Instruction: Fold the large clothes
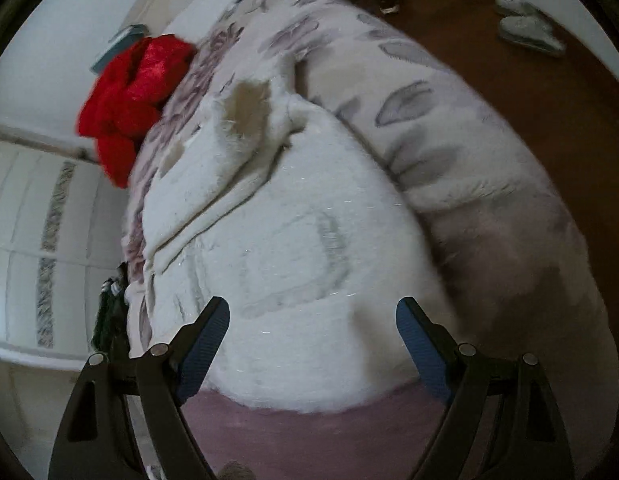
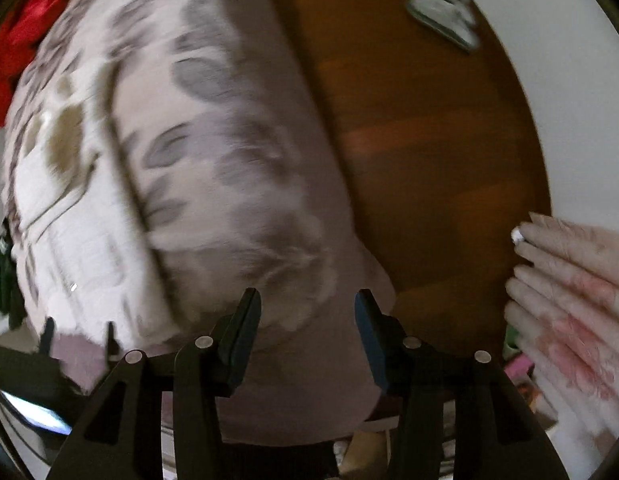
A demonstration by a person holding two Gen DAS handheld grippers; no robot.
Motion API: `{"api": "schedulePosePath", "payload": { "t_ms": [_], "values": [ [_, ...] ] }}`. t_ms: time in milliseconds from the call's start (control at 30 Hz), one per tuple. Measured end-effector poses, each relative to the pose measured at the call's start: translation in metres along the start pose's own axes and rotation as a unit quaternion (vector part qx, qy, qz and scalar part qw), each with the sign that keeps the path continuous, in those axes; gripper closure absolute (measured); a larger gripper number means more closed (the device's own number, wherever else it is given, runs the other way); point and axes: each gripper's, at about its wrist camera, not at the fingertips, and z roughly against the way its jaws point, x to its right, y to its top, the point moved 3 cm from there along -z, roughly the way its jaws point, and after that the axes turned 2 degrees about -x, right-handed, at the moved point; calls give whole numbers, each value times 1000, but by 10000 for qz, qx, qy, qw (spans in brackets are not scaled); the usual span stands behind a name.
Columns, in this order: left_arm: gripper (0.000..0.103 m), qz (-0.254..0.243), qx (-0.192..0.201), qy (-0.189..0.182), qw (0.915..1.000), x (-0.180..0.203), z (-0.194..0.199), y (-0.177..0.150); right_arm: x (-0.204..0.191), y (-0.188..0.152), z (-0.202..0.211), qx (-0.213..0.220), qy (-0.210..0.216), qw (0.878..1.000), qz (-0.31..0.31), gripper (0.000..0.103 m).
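A large white fluffy garment (image 1: 289,240) with faint grey print and a beige patch lies spread on a bed, partly creased at its far end. My left gripper (image 1: 312,306) hovers over its near edge, jaws wide open and nothing between them. In the right wrist view the same white garment (image 2: 69,220) shows blurred at the left. My right gripper (image 2: 307,298) points steeply down over the floral bedspread (image 2: 229,160) near the bed's edge. Its jaws stand apart with no cloth in them.
A red plush item (image 1: 137,96) lies at the bed's far end. Mauve sheet (image 1: 309,432) shows under the garment's near edge. Wooden floor (image 2: 429,140) runs beside the bed, with grey slippers (image 2: 445,12) on it. A pink-flowered curtain (image 2: 569,300) hangs at the right.
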Motion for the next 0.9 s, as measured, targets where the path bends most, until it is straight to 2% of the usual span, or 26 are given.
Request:
{"api": "schedulePosePath", "payload": {
  "t_ms": [100, 167, 233, 367, 467, 600, 633, 700, 733, 767, 833, 900],
  "values": [
    [17, -36, -316, 356, 9989, 27, -19, -2, -3, 16, 0, 53, -35, 10000, 14, 52],
    [18, 146, -287, 505, 9982, 25, -26, 0, -4, 26, 6, 92, 26, 9999, 39, 52],
    [18, 314, -478, 333, 9978, 17, -33, 3, -13, 40, 6, 108, 113, 9998, 118, 52],
    [18, 381, -277, 95, 9988, 12, -17, 4, -41, 58, 11, 180, 257, 9990, 315, 52],
    [18, 193, -183, -81, 9996, 32, -6, 0, -59, 71, 11, 196, 283, 9984, 456, 52],
    [18, 138, -585, -183, 9980, 44, -30, -2, -90, 96, 5, 74, 680, 9951, 710, 52],
    [24, 239, -685, -257, 9970, 40, -40, -3, -99, 104, 1, 26, 819, 9933, 817, 52],
    [47, 543, -634, -651, 9944, 26, -48, -2, -120, 119, -8, -27, 1169, 9877, 1042, 52],
    [79, 675, -574, -697, 9936, 16, -49, -1, -129, 124, -13, -100, 1391, 9838, 1129, 52],
    [82, 750, -541, -677, 9934, 7, -49, -1, -142, 133, -23, -234, 1702, 9782, 1167, 52],
    [85, 937, -531, -983, 9893, -7, -48, -3, -165, 148, -40, -479, 2270, 9660, 1144, 52],
    [87, 1101, -533, -1091, 9865, -23, -50, -4, -184, 160, -57, -699, 2803, 9516, 1046, 52]
  ]
}}
